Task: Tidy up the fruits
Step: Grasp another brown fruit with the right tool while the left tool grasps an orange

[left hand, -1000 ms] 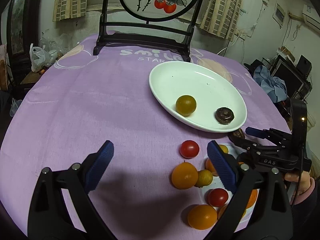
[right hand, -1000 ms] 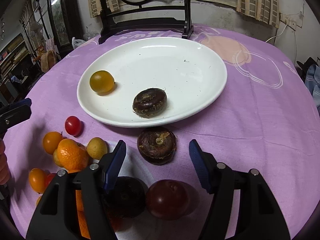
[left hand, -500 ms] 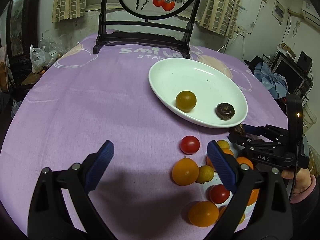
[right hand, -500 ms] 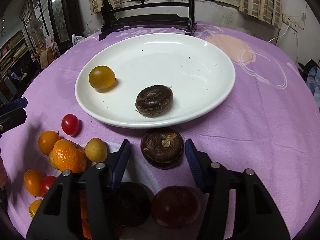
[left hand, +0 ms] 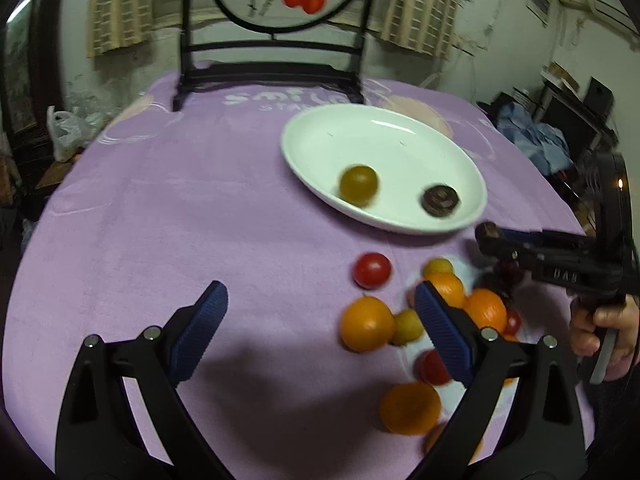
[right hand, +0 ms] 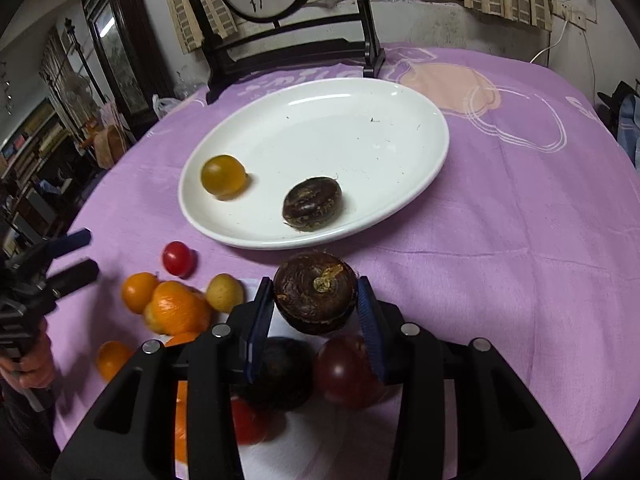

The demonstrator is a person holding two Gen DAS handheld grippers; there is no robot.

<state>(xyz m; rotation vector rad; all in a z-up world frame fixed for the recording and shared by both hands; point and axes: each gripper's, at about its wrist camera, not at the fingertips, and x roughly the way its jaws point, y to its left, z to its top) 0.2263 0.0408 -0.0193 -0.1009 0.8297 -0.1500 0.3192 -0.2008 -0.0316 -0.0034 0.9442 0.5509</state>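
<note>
A white plate point(right hand: 400, 120) on the purple cloth holds a yellow tomato point(right hand: 223, 175) and a dark brown round fruit point(right hand: 312, 206). Just in front of its rim, my right gripper point(right hand: 314, 284) is closing, and both blue pads press on a second dark brown fruit point(right hand: 316, 304). Two dark purple fruits point(right hand: 344, 372) lie under its fingers. In the left wrist view the plate point(left hand: 340, 136) is at upper right and the right gripper point(left hand: 486, 234) comes in from the right. My left gripper point(left hand: 320, 292) hangs open over bare cloth, beside a red tomato point(left hand: 372, 271) and oranges point(left hand: 366, 323).
A dark chair with a round painted back point(left hand: 280, 68) stands at the table's far edge. A plastic bag point(left hand: 64, 132) lies beyond the left edge. A hand point(left hand: 596, 328) holds the right gripper's handle. Loose oranges and small yellow fruits point(right hand: 180, 306) crowd the near left.
The right gripper's jaws have drawn in from either side of the brown fruit until the pads touch it. The left gripper stays open and has only rolled slightly.
</note>
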